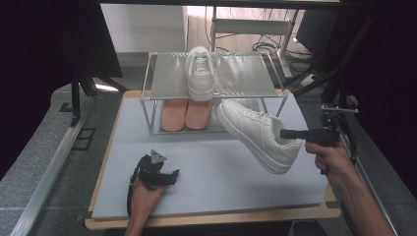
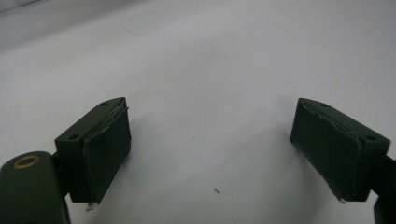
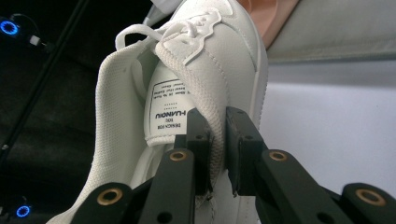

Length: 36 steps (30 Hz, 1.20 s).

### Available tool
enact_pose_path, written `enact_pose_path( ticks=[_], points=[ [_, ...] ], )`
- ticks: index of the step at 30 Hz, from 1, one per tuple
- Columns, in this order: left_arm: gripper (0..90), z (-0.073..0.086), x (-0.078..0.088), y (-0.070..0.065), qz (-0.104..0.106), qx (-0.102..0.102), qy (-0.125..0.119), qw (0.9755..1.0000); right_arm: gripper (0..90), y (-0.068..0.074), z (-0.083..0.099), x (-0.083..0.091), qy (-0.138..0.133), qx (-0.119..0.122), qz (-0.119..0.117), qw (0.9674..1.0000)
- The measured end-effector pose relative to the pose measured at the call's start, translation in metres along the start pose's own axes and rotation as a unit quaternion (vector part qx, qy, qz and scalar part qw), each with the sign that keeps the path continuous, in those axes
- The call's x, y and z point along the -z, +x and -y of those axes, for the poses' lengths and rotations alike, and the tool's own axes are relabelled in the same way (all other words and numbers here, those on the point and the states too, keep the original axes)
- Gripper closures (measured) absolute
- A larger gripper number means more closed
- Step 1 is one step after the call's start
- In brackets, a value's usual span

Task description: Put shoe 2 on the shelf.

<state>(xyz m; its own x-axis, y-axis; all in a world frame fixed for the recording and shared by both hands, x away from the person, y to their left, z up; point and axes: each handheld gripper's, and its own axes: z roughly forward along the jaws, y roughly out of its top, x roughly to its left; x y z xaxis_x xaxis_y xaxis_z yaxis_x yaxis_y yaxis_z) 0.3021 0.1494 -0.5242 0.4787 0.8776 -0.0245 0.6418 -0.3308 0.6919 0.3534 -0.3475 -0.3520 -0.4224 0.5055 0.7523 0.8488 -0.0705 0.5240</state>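
Because its jaws pinch the collar at the heel, the right gripper [image 1: 284, 133] can hold the white shoe [image 1: 258, 135] up in the air, toe pointing at the rack [image 1: 156, 101] (it looks ready to go beside its twin). On the rack's top shelf sits the other white shoe [image 1: 200, 73], and two pink shoes [image 1: 185, 114] sit below. Meanwhile the left gripper [image 1: 169, 176] rests on the grey mat [image 1: 216, 172], jaws spread wide and holding nothing.
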Motion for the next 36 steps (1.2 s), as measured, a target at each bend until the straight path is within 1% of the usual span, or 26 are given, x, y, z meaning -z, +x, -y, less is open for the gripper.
enact_pose_path(
  ticks=[6,11,16,20,23,25,31,33,36],
  points=[
    [12.4,0.0,0.0,0.0,0.001,0.0,0.001,1.0,81.2,0.007,-0.005,0.012,-0.011,-0.007,-0.008,0.9999],
    [12.4,0.0,0.0,0.0,0.001,0.0,0.001,1.0,81.3,0.014,-0.013,0.019,-0.027,-0.012,-0.016,0.9994],
    [12.4,0.0,0.0,0.0,0.0,0.001,0.0,1.0,81.3,0.02,-0.025,0.022,-0.045,-0.019,-0.011,0.9987],
    [12.4,0.0,0.0,0.0,0.001,0.0,0.001,1.0,81.2,0.023,-0.037,0.018,-0.057,-0.027,-0.005,0.998],
    [12.4,0.0,0.0,0.0,0.001,0.0,0.001,1.0,81.2,0.022,-0.046,0.012,-0.069,-0.038,0.001,0.9969],
    [12.4,0.0,0.0,0.0,0.001,0.0,0.001,1.0,81.2,0.022,-0.051,0.008,-0.078,-0.04,0.005,0.9962],
    [12.4,0.0,0.0,0.0,0.001,0.0,0.001,1.0,81.0,0.02,-0.068,-0.006,-0.108,-0.058,0.017,0.9924],
    [12.4,0.0,0.0,0.0,0.001,0.0,0.001,1.0,81.0,0.021,-0.074,-0.011,-0.114,-0.059,0.027,0.9914],
    [12.4,0.0,0.0,0.0,0.001,0.0,0.001,1.0,81.0,0.022,-0.083,-0.02,-0.126,-0.053,0.047,0.9895]
  ],
)
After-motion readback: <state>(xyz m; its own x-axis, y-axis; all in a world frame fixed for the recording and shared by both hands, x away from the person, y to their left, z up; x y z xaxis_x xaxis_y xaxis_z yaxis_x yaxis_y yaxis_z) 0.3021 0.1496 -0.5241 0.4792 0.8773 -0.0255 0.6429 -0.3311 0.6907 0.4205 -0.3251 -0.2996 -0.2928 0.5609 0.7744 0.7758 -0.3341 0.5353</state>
